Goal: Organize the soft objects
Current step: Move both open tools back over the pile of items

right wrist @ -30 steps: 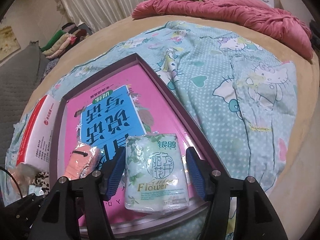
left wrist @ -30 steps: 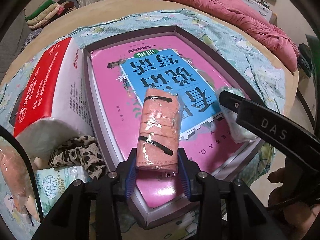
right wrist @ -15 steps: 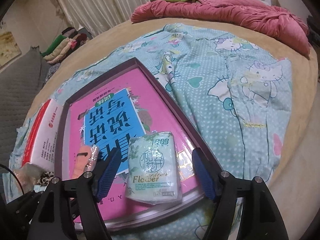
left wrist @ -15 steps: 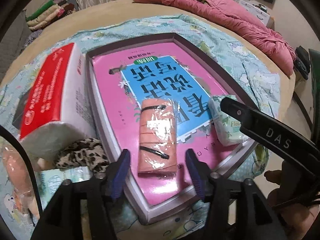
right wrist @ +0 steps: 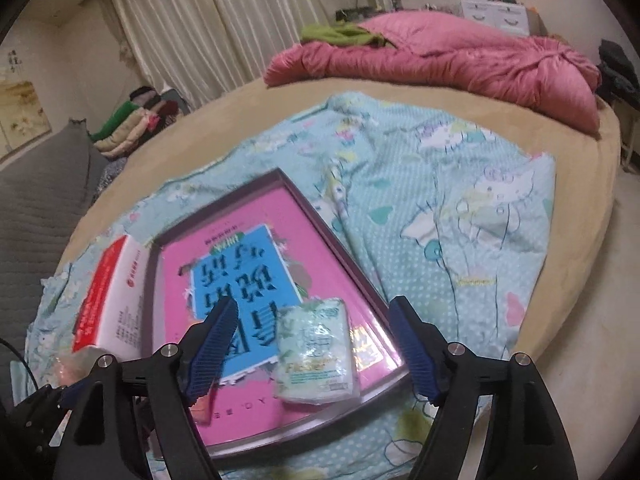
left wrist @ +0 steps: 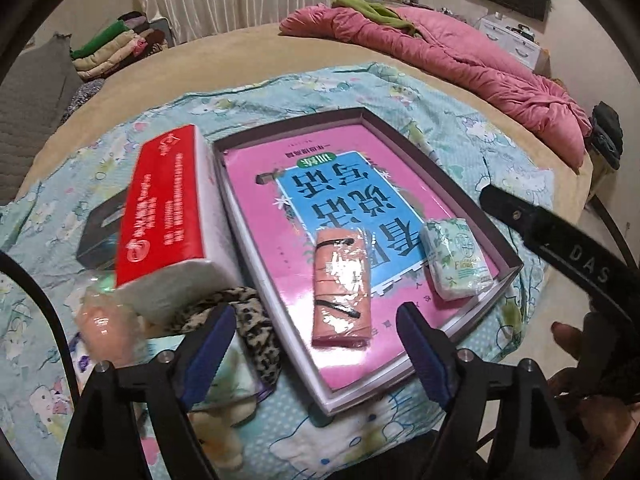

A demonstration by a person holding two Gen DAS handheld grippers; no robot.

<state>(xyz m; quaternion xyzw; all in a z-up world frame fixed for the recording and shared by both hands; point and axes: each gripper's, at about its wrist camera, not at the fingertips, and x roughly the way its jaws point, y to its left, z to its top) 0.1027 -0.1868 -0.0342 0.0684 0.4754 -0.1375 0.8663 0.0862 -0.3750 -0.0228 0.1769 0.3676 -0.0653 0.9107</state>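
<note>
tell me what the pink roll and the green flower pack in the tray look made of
Pink roll: seemingly soft fabric or gauze in a clear glossy plastic sleeve; glare patches and crinkles show on the wrap.
Green flower pack: probably paper tissues in thin printed plastic film; its puffy shape and wrinkled shiny skin suggest so.
Tray: looks like stiff matte cardboard with a glossy printed pink floor.

A pink-and-blue cover [left wrist: 320, 184] is seen in the purple-rimmed box [left wrist: 404, 128]; the scrunchie [left wrist: 248, 320] beside it is leopard-spotted.

Pale curtains [right wrist: 224, 28] covered the far wall; a white drawer unit [right wrist: 496, 16] stood behind the tan bed [right wrist: 568, 240].
</note>
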